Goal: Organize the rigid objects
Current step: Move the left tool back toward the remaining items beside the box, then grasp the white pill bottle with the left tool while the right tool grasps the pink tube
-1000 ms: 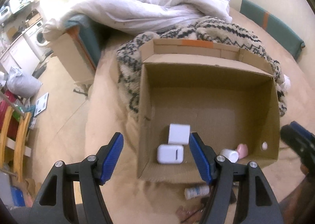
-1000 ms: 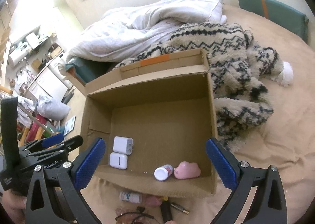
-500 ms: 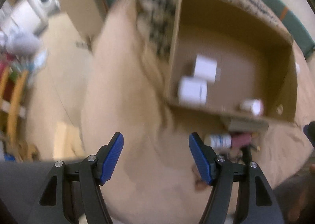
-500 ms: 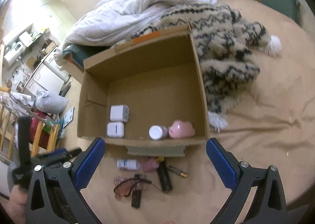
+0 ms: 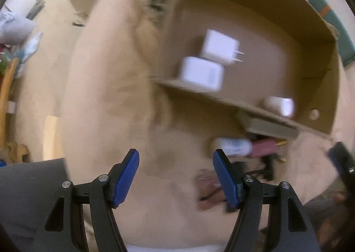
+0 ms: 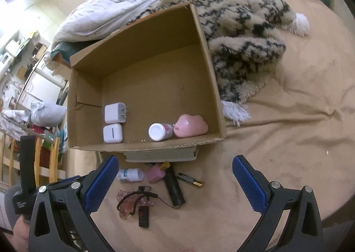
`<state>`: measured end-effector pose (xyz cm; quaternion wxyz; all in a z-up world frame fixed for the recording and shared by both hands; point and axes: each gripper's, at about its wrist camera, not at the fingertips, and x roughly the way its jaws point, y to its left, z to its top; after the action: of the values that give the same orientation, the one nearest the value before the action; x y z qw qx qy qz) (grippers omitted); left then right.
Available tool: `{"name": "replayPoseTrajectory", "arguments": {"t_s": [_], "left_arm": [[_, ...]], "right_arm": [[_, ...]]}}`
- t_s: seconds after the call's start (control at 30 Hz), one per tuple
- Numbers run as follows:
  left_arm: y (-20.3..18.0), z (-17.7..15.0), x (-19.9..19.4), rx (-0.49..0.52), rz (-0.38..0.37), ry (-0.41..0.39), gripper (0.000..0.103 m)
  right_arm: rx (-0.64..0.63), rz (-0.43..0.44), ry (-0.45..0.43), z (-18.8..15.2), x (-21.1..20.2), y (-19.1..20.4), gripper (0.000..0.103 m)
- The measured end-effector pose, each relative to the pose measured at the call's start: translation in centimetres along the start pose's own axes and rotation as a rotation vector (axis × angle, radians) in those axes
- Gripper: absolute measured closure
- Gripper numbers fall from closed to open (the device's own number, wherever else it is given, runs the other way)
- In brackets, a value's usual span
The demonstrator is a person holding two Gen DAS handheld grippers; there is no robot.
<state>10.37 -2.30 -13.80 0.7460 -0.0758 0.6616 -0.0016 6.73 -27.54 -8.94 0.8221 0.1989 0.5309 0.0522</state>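
The right wrist view is sharp and looks down into the whole box [image 6: 142, 70] on the tan sheet [image 6: 288, 141]; the left wrist view is blurry and sees the box from its left corner, so only part of the inside shows. Only the right view shows the pink blob [image 6: 191, 125] in the box, touching a white bottle [image 6: 160, 132] lying on its side; the left view shows that bottle [image 5: 280, 105] as a white smear near the front wall. Both views show the plug [image 6: 115, 112] and the white case [image 6: 112, 133] side by side in the box, touching; in the left view the plug [image 5: 219, 49] has its two prongs pointing right, and the case [image 5: 200, 73] sits just in front of it.

Loose things lie on the sheet in front of the box; the right view shows a small bottle [image 6: 130, 174], a pink piece [image 6: 156, 173], a black tube [image 6: 174, 186], a battery [image 6: 190, 180], a clear clip [image 6: 131, 204] and a black stick [image 6: 143, 216]. The left view shows the small bottle [image 5: 233, 146] only as a blur.

The left gripper [image 5: 175, 177] is spread wide and holds nothing; the small bottle lies just past its right finger [image 5: 225, 180]. The right gripper [image 6: 175, 182] is spread wide too and holds nothing; the loose things lie between its fingers, nearer the left finger [image 6: 101, 182].
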Motion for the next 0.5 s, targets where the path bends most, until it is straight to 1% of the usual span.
{"name": "replayPoseTrajectory", "arguments": {"t_s": [0.13,0.2,0.3,0.33,0.4,0.43,0.47,0.5], "left_arm": [[-3.7,0.3,1.0,0.045,-0.023,0.016,0.037],[-5.1,0.3,2.2,0.069,-0.004,0.037,0.037],[-5.8,0.4,4.1,0.066,0.037,0.069,0.037],[-5.8,0.4,4.7,0.059,0.033,0.079,0.037],[-5.8,0.4,5.4,0.045,-0.002,0.087,0.037],[-5.9,0.4,5.5,0.052,-0.011,0.079,0.039],[-6.0,0.4,5.4,0.065,-0.018,0.069,0.047],[-6.2,0.5,5.3,0.084,-0.043,0.059,0.058]], "right_arm": [[0.029,0.009,0.005,0.1,0.1,-0.5,0.0],[0.044,0.012,0.014,0.2,0.2,-0.8,0.0],[0.085,0.03,0.028,0.3,0.5,-1.5,0.0],[0.1,0.036,0.034,0.4,0.6,-1.8,0.0],[0.118,0.041,0.046,0.4,0.9,-2.1,0.0],[0.125,0.048,0.057,0.5,1.1,-2.2,0.0],[0.131,0.06,0.069,0.5,1.4,-2.3,0.0],[0.139,0.079,0.084,0.5,1.8,-2.2,0.0]]}}
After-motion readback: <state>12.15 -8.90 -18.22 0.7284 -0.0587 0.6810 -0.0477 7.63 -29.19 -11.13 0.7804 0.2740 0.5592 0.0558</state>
